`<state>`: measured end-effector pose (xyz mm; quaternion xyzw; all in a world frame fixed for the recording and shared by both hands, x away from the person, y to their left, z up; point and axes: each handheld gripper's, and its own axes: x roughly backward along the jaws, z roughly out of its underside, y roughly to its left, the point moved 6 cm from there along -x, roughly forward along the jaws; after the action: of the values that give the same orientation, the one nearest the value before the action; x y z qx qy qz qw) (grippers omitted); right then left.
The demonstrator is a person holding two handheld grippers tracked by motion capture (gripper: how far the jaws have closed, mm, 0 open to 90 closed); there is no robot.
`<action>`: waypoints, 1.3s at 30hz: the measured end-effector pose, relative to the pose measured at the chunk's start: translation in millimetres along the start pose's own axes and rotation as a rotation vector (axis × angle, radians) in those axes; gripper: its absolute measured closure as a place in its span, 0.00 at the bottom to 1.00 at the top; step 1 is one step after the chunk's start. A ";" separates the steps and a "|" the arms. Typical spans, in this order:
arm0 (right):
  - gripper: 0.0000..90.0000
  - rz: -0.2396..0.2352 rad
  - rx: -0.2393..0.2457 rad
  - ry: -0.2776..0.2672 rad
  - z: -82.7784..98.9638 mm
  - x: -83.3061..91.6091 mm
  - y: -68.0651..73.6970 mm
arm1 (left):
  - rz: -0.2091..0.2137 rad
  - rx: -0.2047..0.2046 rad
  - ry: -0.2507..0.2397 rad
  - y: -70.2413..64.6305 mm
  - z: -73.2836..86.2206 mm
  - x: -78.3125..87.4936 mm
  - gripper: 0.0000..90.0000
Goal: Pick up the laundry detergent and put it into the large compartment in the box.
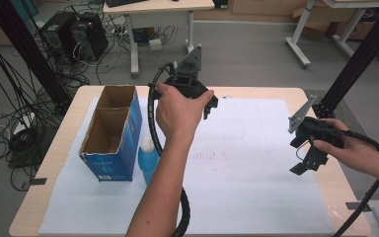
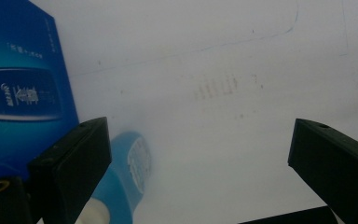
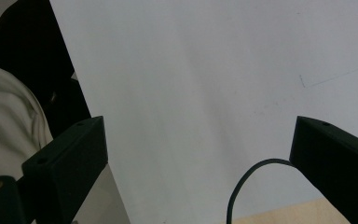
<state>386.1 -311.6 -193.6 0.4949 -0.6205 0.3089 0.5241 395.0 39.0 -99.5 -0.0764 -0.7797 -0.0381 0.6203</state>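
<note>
An open-topped blue carton (image 1: 112, 140) stands on the left part of the white paper sheet (image 1: 246, 173). A blue bottle (image 1: 147, 160) with a white cap sits right against its right side. My left gripper (image 1: 209, 106) hovers above the sheet's far middle, open and holding nothing. Its own view looks down past the wide-apart jaws of the left gripper (image 2: 200, 140) at the bottle (image 2: 128, 170) and the carton (image 2: 23, 93). Over the right edge of the sheet my right gripper (image 1: 299, 155) is also open and holds nothing. The right gripper (image 3: 198, 135) has bare paper between its jaws.
The wooden table (image 1: 276, 93) carries the sheet. A black cable (image 3: 247, 186) curves over the paper near the table's front strip (image 3: 289, 214). Black frame posts (image 1: 360, 54) rise at the right. A desk and computers stand on the floor beyond.
</note>
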 end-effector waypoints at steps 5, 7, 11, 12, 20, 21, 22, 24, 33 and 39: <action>0.04 0.004 0.030 0.008 -8.7 -0.9 9.3 | -0.013 0.022 -0.010 8.9 12.1 11.9 0.07; 0.04 0.006 0.033 0.008 -9.9 -0.2 10.6 | -0.019 0.031 -0.014 12.3 17.0 16.2 0.07; 0.04 0.012 0.040 0.003 -13.6 3.1 15.9 | -0.028 0.046 -0.028 18.1 27.1 24.1 0.07; 0.04 0.019 0.046 0.002 -15.5 4.2 19.2 | -0.029 0.049 -0.028 19.4 29.3 25.4 0.07; 0.04 0.010 0.070 0.009 -21.5 1.1 26.9 | -0.043 0.083 -0.025 30.0 44.6 29.0 0.07; 0.04 0.009 0.069 0.010 -22.1 1.1 27.6 | -0.042 0.091 -0.024 33.3 47.4 28.2 0.07; 0.04 0.010 0.071 0.009 -22.6 1.1 28.2 | -0.045 0.093 -0.022 34.3 48.6 27.7 0.07; 0.04 0.010 0.073 0.008 -22.9 1.4 28.8 | -0.047 0.099 -0.022 35.3 49.8 27.0 0.07; 0.04 0.014 0.085 0.002 -23.9 4.1 32.8 | -0.069 0.133 -0.011 46.6 58.6 15.9 0.07; 0.04 0.004 0.081 0.012 -23.2 2.1 32.6 | -0.071 0.145 0.010 55.2 63.5 5.2 0.07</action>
<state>363.6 -280.9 -181.2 0.5126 -0.6052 0.3379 0.5068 342.0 103.6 -110.9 -0.0034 -0.7796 -0.0039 0.6262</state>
